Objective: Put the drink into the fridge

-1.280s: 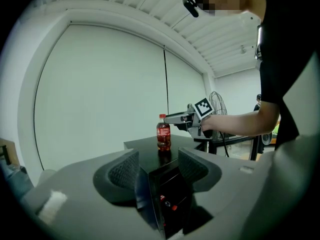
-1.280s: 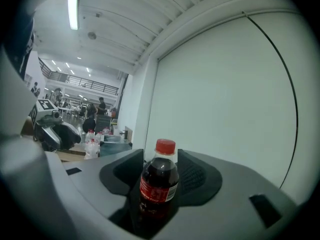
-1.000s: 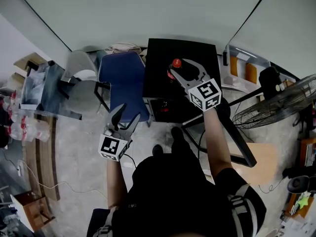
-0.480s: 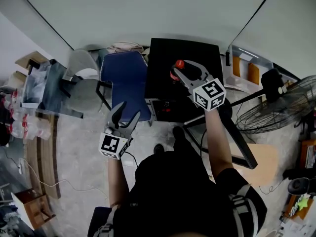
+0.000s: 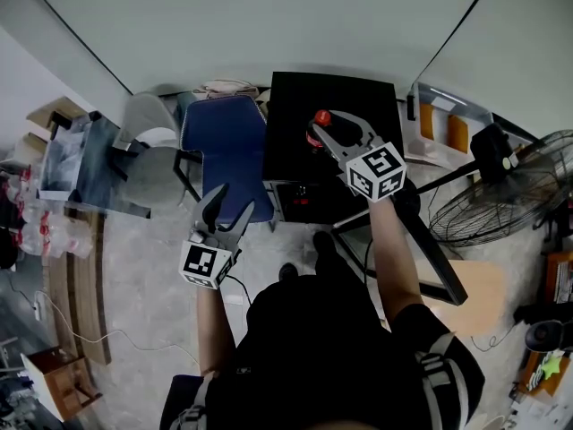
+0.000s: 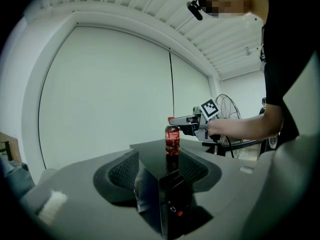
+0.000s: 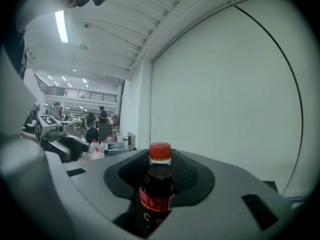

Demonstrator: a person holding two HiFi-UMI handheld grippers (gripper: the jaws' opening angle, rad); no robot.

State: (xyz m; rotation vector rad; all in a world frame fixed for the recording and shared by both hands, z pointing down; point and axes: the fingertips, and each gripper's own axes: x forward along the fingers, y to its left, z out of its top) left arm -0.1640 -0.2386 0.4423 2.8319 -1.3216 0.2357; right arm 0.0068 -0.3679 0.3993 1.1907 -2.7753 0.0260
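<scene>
A cola bottle (image 5: 320, 118) with a red cap stands upright on top of the black fridge (image 5: 358, 104). My right gripper (image 5: 323, 124) reaches level across the fridge top. Its jaws have just been closing, and its pads now press the bottle (image 7: 157, 189) from both sides. The left gripper view shows the same bottle (image 6: 172, 139) with the right gripper's fingers (image 6: 186, 119) at its neck. My left gripper (image 5: 229, 207) hangs lower, to the left in front of the fridge (image 6: 165, 184), open with nothing between its jaws.
A blue chair (image 5: 228, 146) stands against the fridge's left side, with a grey chair (image 5: 148, 141) and a glass table (image 5: 81, 164) beyond it. To the right are a clear box (image 5: 443, 124) and a floor fan (image 5: 510, 191). A cable (image 5: 98, 334) runs over the floor.
The right gripper's jaws have narrowed onto the bottle on the fridge top. The left gripper has stayed where it was.
</scene>
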